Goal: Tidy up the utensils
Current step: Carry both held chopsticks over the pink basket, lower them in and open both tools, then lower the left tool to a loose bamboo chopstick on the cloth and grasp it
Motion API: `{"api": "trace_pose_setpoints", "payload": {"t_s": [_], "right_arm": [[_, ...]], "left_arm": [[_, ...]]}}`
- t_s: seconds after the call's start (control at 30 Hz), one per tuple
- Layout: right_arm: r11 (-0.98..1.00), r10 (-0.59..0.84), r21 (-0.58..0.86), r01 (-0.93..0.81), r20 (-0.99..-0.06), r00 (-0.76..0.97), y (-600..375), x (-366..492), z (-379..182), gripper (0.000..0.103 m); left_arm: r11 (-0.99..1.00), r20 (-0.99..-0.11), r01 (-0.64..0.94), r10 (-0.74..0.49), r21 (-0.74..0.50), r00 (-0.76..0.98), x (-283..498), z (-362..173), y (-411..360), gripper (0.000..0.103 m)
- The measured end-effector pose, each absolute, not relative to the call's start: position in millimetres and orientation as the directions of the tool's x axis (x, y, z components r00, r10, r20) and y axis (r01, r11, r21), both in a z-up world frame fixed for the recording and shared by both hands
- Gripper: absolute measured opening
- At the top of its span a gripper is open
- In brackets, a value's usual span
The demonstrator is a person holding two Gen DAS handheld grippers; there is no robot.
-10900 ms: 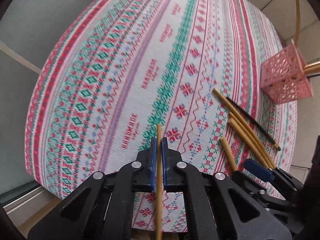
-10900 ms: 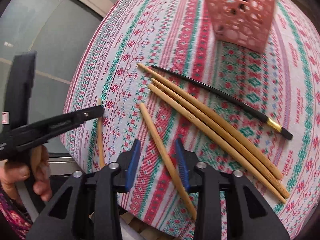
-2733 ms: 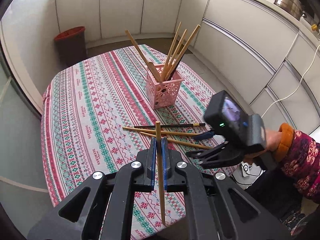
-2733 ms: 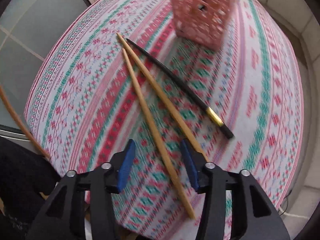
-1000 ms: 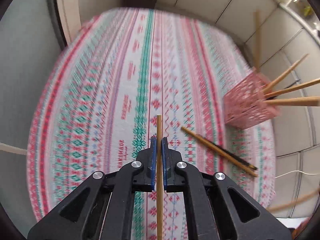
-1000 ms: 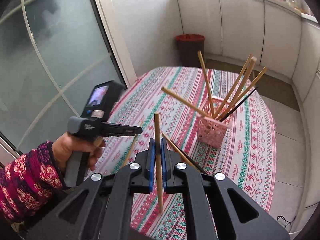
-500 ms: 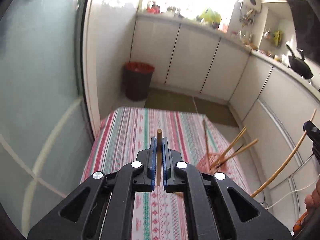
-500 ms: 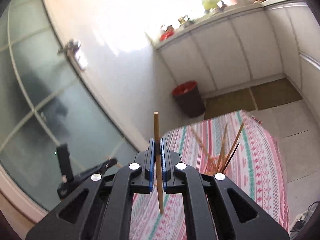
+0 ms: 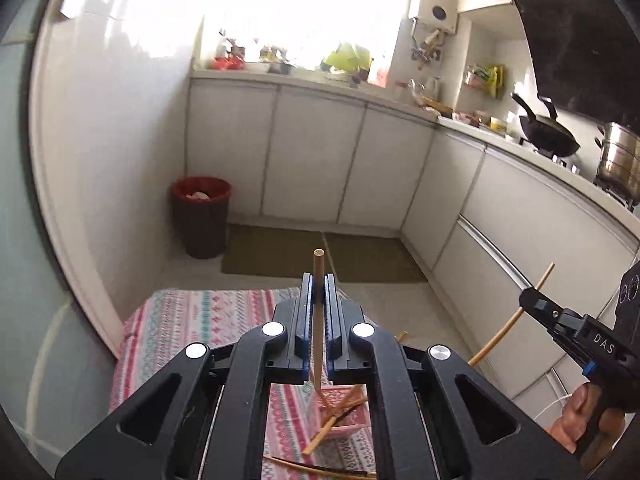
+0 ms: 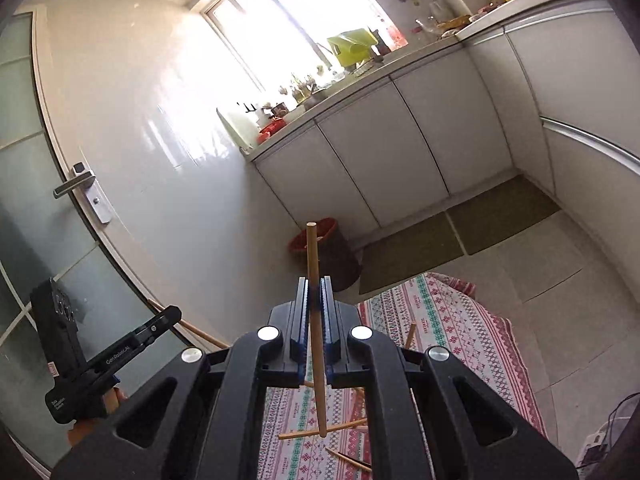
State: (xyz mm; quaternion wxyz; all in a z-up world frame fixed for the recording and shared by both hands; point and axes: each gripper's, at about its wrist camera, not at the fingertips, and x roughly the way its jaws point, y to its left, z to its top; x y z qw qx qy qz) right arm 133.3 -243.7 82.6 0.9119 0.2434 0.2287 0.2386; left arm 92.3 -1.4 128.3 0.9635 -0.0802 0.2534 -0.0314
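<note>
Hand-held gripper (image 9: 319, 300) aloft (chopstick (image 9: 318, 320) upright)

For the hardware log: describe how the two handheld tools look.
Both match. The left tool and right tool have black angular plastic linkage arms, silver round pivot bolts and blue-edged finger pads. Seen from the side, each is a black pistol-grip body with small white lettering.
</note>
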Motion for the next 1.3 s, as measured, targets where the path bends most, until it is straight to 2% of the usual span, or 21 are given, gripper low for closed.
{"api": "trace_pose_setpoints", "payload": {"t_s": [0.2, 0.23, 0.27, 0.33, 0.43, 0.63, 0.97, 1.0, 1.07, 1.1, 1.3], "right_arm": [[0.812, 0.498, 0.506, -0.291, -0.34, 0.798, -240, 143, 64, 0.006], [0.814, 0.495, 0.504, -0.288, -0.343, 0.798, -239, 144, 62, 0.006], [0.819, 0.491, 0.496, -0.289, -0.345, 0.8, -238, 145, 61, 0.006], [0.831, 0.476, 0.476, -0.286, -0.345, 0.809, -236, 145, 60, 0.006], [0.846, 0.458, 0.45, -0.285, -0.342, 0.821, -230, 143, 60, 0.006], [0.885, 0.407, 0.379, -0.27, -0.348, 0.844, -211, 141, 57, 0.006], [0.897, 0.413, 0.322, -0.304, -0.362, 0.836, -173, 157, 41, 0.007], [0.896, 0.422, 0.311, -0.317, -0.371, 0.827, -168, 158, 38, 0.009], [0.9, 0.418, 0.3, -0.316, -0.393, 0.819, -163, 162, 34, 0.04], [0.898, 0.419, 0.309, -0.312, -0.388, 0.821, -164, 161, 33, 0.061], [0.901, 0.402, 0.32, -0.292, -0.369, 0.838, -180, 152, 41, 0.063]], "left_arm": [[0.99, -0.61, 0.039, -0.116, -0.138, 0.784, 117, 67, -36, 0.007], [0.989, -0.608, 0.037, -0.115, -0.14, 0.785, 116, 64, -38, 0.014], [0.987, -0.596, 0.032, -0.12, -0.156, 0.794, 111, 62, -35, 0.027], [0.983, -0.564, 0.004, -0.109, -0.183, 0.818, 100, 64, -24, 0.035], [0.978, -0.529, -0.027, -0.089, -0.208, 0.844, 90, 72, -10, 0.039], [0.962, -0.46, -0.075, -0.057, -0.263, 0.886, 74, 89, 15, 0.054], [0.961, -0.487, -0.092, -0.048, -0.261, 0.872, 73, 84, 34, 0.055], [0.962, -0.489, -0.092, -0.048, -0.257, 0.871, 72, 84, 35, 0.055], [0.962, -0.489, -0.093, -0.046, -0.255, 0.871, 71, 84, 37, 0.055], [0.962, -0.489, -0.094, -0.045, -0.257, 0.871, 70, 84, 38, 0.055], [0.963, -0.489, -0.094, -0.044, -0.254, 0.871, 65, 84, 38, 0.058]]}}
